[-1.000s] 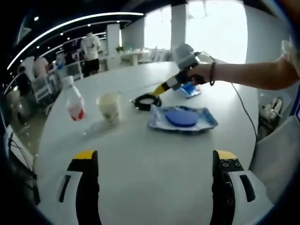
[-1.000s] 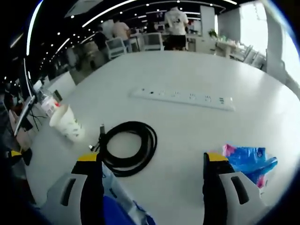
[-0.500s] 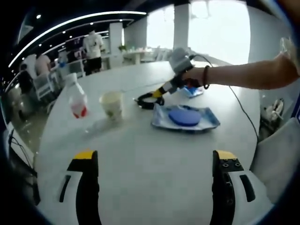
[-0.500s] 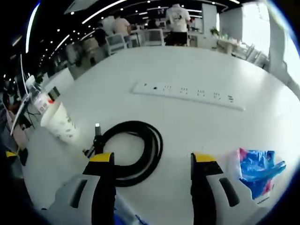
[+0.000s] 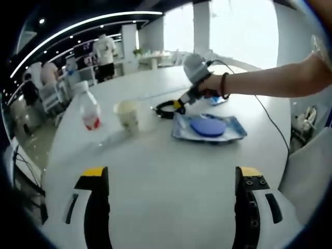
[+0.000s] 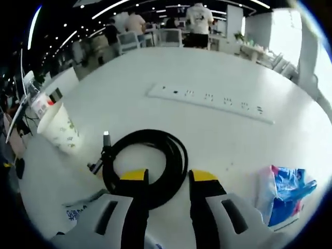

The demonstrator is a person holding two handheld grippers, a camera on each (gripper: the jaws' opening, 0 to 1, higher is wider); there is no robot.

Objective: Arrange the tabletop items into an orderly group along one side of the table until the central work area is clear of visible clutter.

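In the right gripper view, a black coiled cable (image 6: 136, 151) lies on the white table (image 6: 135, 83). My right gripper (image 6: 168, 175) has its jaws drawn in close on the coil's near right side, and the cable fills the gap. In the left gripper view, the right gripper (image 5: 179, 105) is held by a person's hand at the cable (image 5: 165, 108). My left gripper (image 5: 172, 171) stands open over bare table, well short of a paper cup (image 5: 128, 115), a clear bottle (image 5: 89, 106) with a red label, and a blue disc on a plastic wrapper (image 5: 208, 127).
A white power strip (image 6: 212, 98) lies beyond the cable. A blue plastic bag (image 6: 285, 192) sits to the right. The cup (image 6: 59, 129) and bottle (image 6: 39, 104) stand to the left. People and chairs are past the table's far edge.
My right gripper has moved forward over the cable coil and its jaws have narrowed from wide open onto the cable. The left gripper stays open; its view has shifted slightly.
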